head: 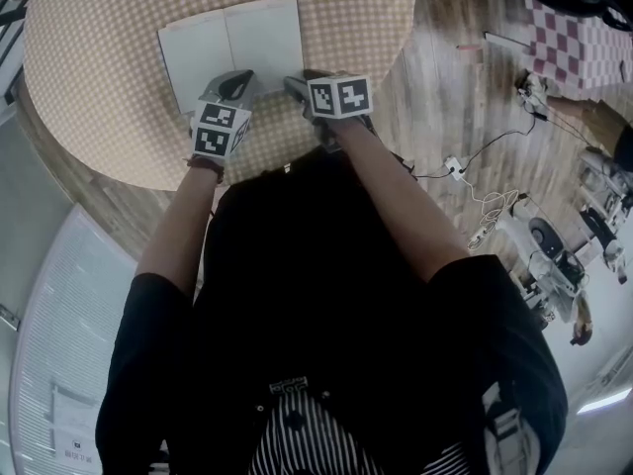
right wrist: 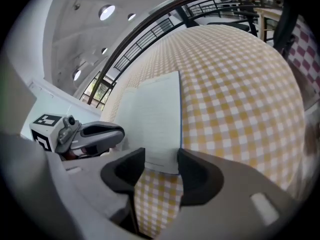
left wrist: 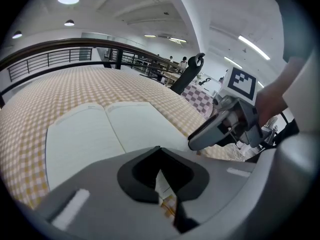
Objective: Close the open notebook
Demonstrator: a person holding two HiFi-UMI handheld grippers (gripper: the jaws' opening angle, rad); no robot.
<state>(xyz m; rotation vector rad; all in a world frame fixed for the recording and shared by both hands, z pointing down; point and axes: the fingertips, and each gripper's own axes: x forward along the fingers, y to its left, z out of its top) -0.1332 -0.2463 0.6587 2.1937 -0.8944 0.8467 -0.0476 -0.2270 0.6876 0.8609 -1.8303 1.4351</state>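
Notebook (right wrist: 155,114) edge between parted jaws of right gripper (right wrist: 160,170); open tablecloth (right wrist: 240,94) alongside

Black T-shirt (head: 326,285), perhaps striped trousers (head: 307,448)

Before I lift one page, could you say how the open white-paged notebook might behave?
The open white-paged notebook lies flat, so its thin pages would probably flop and bend. It looks slim, likely light, and might slide on the yellow checked tablecloth if pushed.
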